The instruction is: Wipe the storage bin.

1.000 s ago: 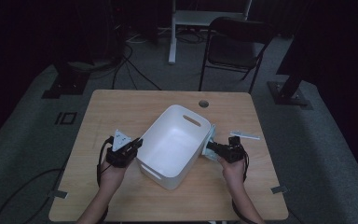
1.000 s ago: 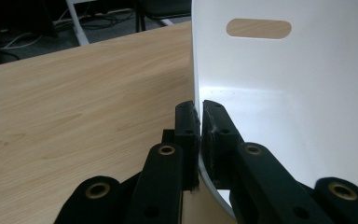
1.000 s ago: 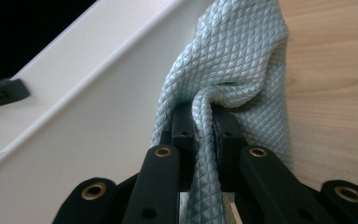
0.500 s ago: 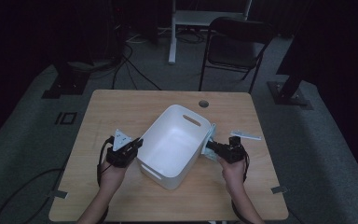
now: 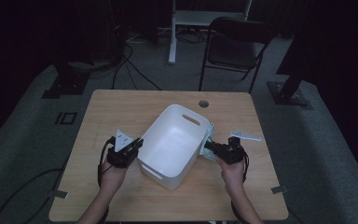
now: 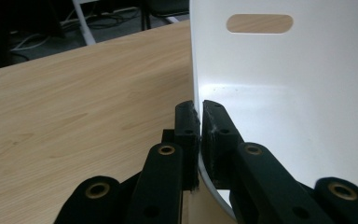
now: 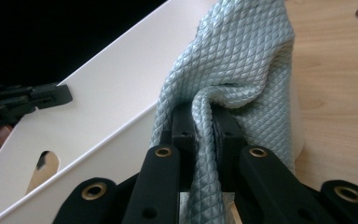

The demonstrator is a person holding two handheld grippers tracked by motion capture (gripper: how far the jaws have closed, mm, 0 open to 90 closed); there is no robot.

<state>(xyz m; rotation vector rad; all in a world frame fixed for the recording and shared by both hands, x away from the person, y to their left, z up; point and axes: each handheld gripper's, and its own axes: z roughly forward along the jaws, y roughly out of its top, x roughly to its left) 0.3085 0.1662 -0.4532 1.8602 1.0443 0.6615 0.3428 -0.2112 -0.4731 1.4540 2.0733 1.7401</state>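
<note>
A white plastic bin (image 5: 172, 140) with slot handles stands slantwise in the middle of the wooden table (image 5: 121, 107). My left gripper (image 5: 137, 143) is at its left side, shut on the bin's thin wall (image 6: 284, 93), with one jaw inside and one outside (image 6: 200, 109). At the bin's right side, my right gripper (image 5: 208, 147) is shut on a pale blue-grey quilted cloth (image 7: 242, 60), which is bunched between the jaws (image 7: 208, 114) and lies against the bin's outer wall (image 7: 107, 116). The left gripper (image 7: 32, 100) shows across the bin in the right gripper view.
A small flat pale item (image 5: 245, 135) lies on the table right of the bin. A round cable hole (image 5: 203, 103) sits near the far edge. Beyond the table stand a black folding chair (image 5: 235, 46) and dark stands with cables on the floor.
</note>
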